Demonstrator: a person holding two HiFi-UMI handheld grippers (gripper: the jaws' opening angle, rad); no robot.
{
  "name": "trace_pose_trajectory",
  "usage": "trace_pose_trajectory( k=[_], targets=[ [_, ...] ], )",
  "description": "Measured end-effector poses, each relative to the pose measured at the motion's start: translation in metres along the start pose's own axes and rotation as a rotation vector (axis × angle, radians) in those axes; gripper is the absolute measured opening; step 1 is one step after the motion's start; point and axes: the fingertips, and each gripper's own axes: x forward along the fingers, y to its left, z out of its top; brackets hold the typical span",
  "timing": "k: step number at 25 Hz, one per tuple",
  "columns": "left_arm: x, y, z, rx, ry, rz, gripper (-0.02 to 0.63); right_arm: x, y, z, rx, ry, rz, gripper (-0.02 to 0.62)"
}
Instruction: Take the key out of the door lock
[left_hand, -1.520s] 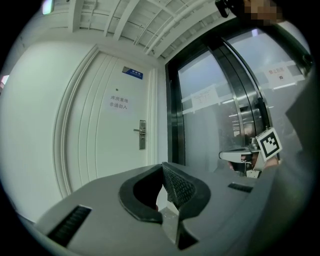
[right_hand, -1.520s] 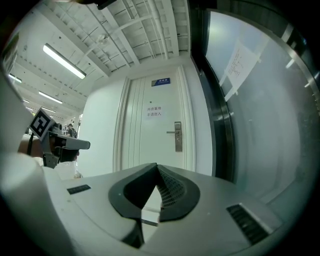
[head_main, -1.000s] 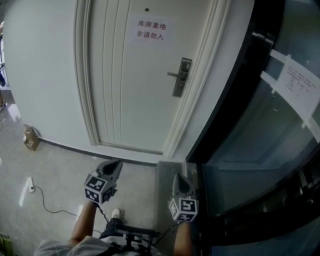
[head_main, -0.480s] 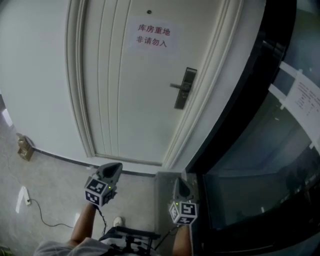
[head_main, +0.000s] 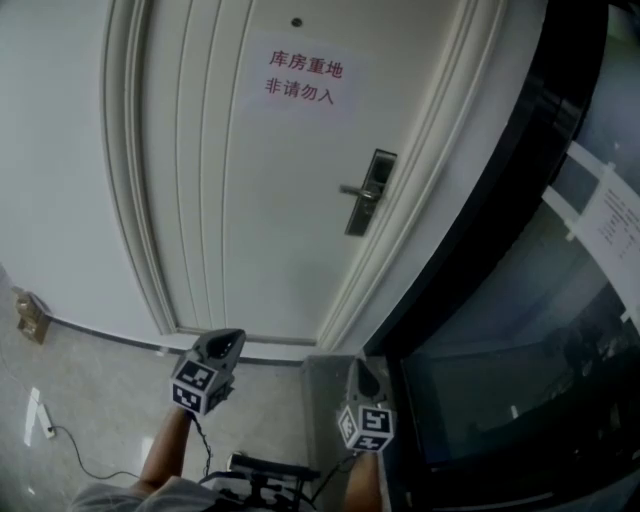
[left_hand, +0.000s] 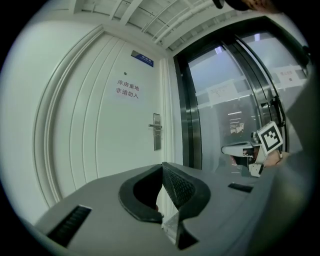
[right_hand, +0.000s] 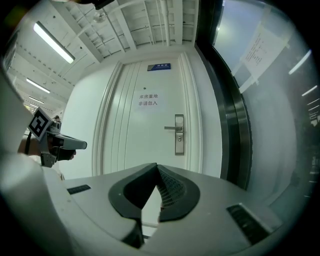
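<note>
Both the left gripper (head_main: 231, 337) and right gripper (head_main: 358, 363), jaws pressed together and empty, point level at the door (head_main: 280, 200), well apart from its lock plate (head_main: 368, 192), key there too small to see: approach stage, I'd judge.

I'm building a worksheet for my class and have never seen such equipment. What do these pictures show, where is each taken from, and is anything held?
No robot here: a person carries a tool in each hand, the left hand-held gripper and the right hand-held gripper. One picture comes from a camera on the person's head, looking down; the other two come from cameras riding on the grippers. Ahead stands a white door with a paper sign and a metal lock plate with a handle. Both grippers are shut and hold nothing. A key is too small to make out.
</note>
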Motion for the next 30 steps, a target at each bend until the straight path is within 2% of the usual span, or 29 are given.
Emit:
trace_pose_trajectory(
  k=[15, 30],
  targets=[
    [0.062, 0.061, -0.005, 0.000, -0.001, -0.087, 0.005, 0.061, 0.008, 0.005, -0.020, 0.009, -0.102, 0.012],
    [0.159, 0.074, 0.000, 0.008, 0.007, -0.160, 0.005, 0.127, -0.036, -0.002, -0.022, 0.028, -0.159, 0.012]
  ],
)
